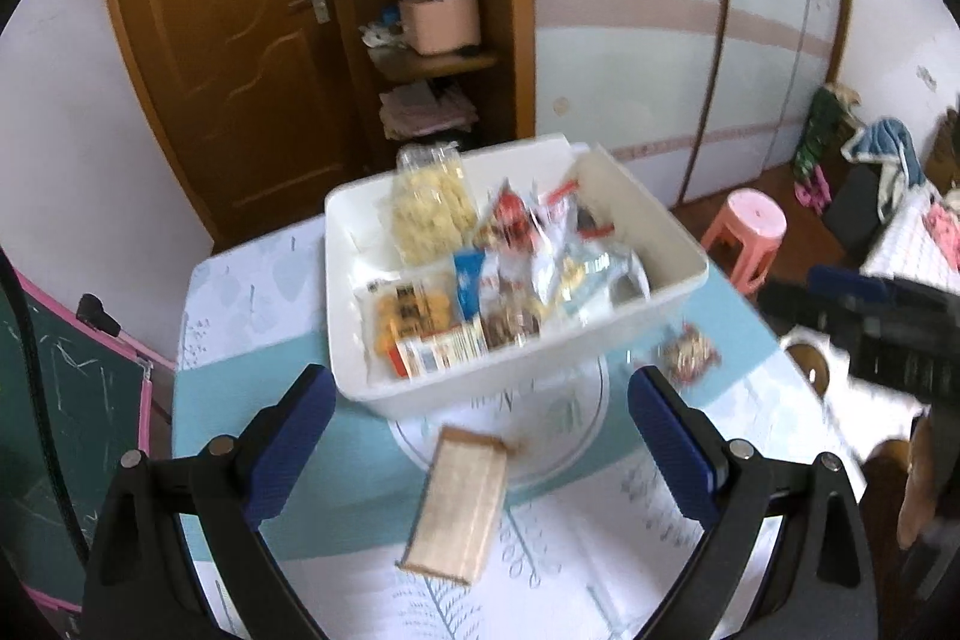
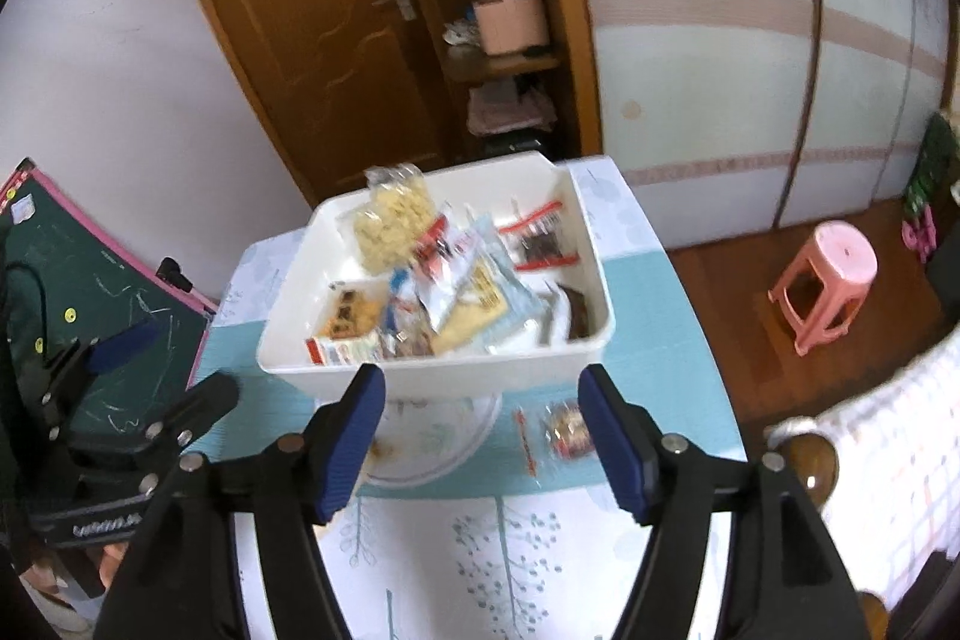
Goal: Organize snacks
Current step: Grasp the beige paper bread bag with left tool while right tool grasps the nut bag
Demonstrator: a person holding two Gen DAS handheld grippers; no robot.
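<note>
A white bin full of mixed snack packets stands at the far half of the table. On the cloth in front of it lies a tan wafer packet, lengthwise between the fingers of my left gripper. That gripper is open and hovers over the packet without touching it. A small red-and-clear snack packet lies by the bin's near right corner, just inside the right finger of my right gripper. The right gripper is open too, with nothing between its pads. The same small packet shows in the left wrist view.
The table wears a blue-and-white printed cloth. A green chalkboard with a pink frame leans at the left. A pink stool stands on the wooden floor at the right, near a bed with a white cover. Behind are a door and shelves.
</note>
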